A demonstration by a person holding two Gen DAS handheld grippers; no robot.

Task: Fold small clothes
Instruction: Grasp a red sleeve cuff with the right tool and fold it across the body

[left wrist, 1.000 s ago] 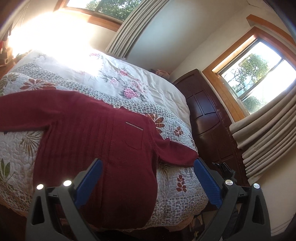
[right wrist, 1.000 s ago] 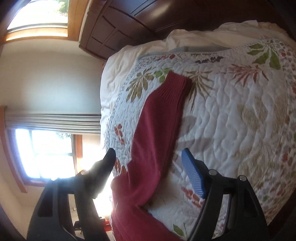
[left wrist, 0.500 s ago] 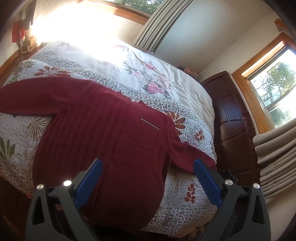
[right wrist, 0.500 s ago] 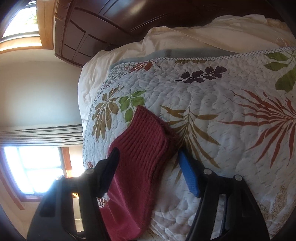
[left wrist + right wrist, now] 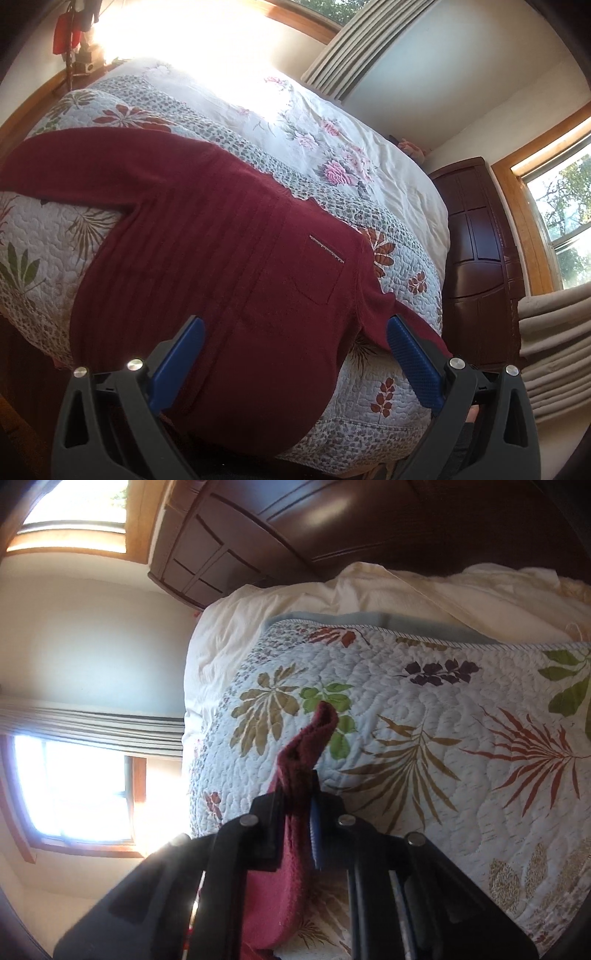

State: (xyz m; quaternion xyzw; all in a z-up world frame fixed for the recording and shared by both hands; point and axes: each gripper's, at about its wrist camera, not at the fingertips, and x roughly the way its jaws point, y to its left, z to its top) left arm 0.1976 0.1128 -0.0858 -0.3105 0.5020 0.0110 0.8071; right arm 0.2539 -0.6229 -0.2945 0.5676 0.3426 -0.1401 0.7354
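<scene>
1. Sweater, dark red knit, lies spread flat across the quilt on the bed; it fills the centre of the left wrist frame, hem hanging over the near bed edge at lower centre.
2. Sleeve cuff: the right gripper has its fingers pinched together on it, with the cuff end poking out above toward frame centre.
3. Left gripper: fingers spread wide, holding nothing, hovering over the lower body of the sweater.
4. Risk: loose knit is bunched between the fingers; it could slip out when the sleeve is carried across, leaving a crooked fold. Pulling hard may also drag the body off the bed edge, since nothing pins it.
5. View difference: only the left wrist shows the whole garment, its chest pocket and the far sleeve at upper left. Only the right wrist shows the grip itself.
</scene>
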